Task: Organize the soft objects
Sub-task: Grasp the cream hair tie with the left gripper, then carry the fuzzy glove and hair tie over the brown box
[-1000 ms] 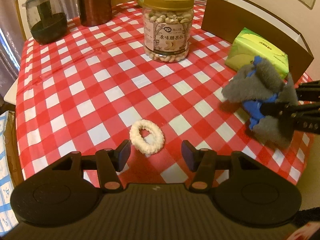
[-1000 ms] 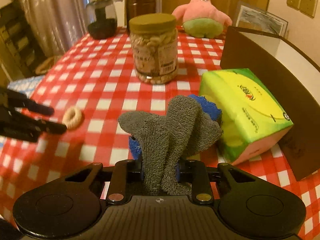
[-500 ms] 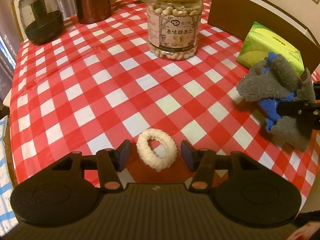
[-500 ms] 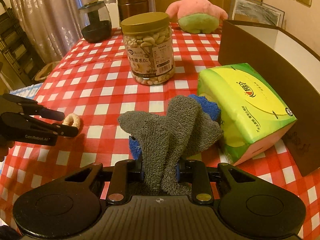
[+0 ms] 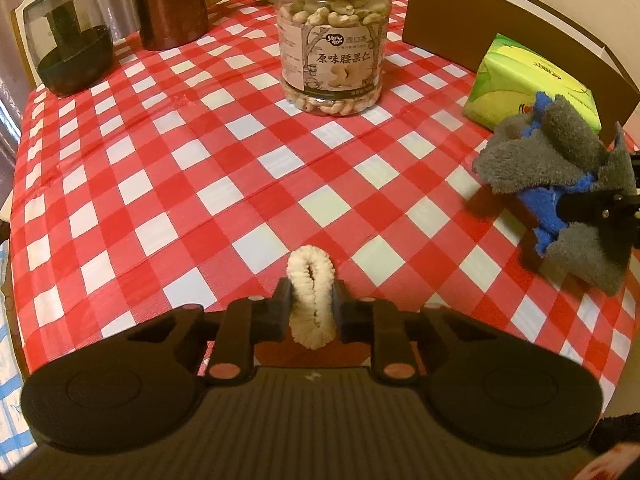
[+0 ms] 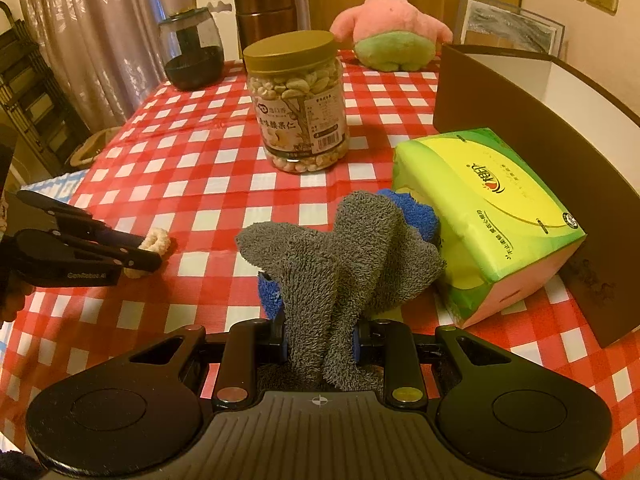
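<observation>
Item 1: cream scrunchie (image 5: 311, 303), fluffy fabric ring. Location: near table edge, pinched flat between the pads of the left gripper (image 5: 311, 312), whose jaws have just been closing onto it; ring squashed to a narrow loop. Handling, judged: very light, fully compliant, springs back, unlikely to slip from the pads; grip across both strands holds best.

Item 2: grey-and-blue sock bundle (image 6: 340, 264), plush. Location: clamped in the right gripper (image 6: 320, 346), loose ends flopping forward. Handling, judged: light, limp, may snag or drag.

Surroundings, left wrist view: cashew jar (image 5: 332, 36) at 12 o'clock; tissue pack (image 5: 532, 80) and brown box (image 5: 500, 44) at 2 o'clock; dark glass jar (image 5: 68, 56) at 10 o'clock.

Clearance: red-checked tablecloth (image 5: 200, 160) open through the centre; table edge close beneath both grippers, so drops may fall off
</observation>
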`<state>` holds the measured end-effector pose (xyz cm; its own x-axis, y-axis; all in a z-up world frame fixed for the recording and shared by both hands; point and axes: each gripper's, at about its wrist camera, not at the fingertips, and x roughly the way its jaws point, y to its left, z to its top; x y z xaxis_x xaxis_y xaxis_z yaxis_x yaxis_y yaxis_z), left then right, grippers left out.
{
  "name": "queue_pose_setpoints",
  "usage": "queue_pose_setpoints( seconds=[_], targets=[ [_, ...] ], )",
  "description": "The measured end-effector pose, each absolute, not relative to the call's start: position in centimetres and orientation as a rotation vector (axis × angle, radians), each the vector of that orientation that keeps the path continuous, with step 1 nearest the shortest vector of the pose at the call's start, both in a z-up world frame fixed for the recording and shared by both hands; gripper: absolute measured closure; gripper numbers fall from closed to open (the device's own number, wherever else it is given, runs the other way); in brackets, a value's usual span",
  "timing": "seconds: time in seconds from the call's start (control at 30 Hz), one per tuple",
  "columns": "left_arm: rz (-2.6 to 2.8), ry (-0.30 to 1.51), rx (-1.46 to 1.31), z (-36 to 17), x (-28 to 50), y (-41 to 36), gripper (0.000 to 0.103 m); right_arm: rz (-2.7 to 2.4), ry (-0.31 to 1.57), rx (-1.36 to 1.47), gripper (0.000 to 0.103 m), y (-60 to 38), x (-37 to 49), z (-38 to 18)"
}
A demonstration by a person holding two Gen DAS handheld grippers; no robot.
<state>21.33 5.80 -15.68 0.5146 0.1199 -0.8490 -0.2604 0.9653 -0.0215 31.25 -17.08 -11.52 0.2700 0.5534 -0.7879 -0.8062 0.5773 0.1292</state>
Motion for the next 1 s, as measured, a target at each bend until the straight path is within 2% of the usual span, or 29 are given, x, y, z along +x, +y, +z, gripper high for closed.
queue_pose_setpoints(
  seconds=[1.0],
  targets=[
    [0.082, 0.877, -0.102, -8.8, 20.5, -0.9, 0.085, 0.952, 0.874, -0.208, 0.076, -23.1, 29.1, -7.5]
  ],
)
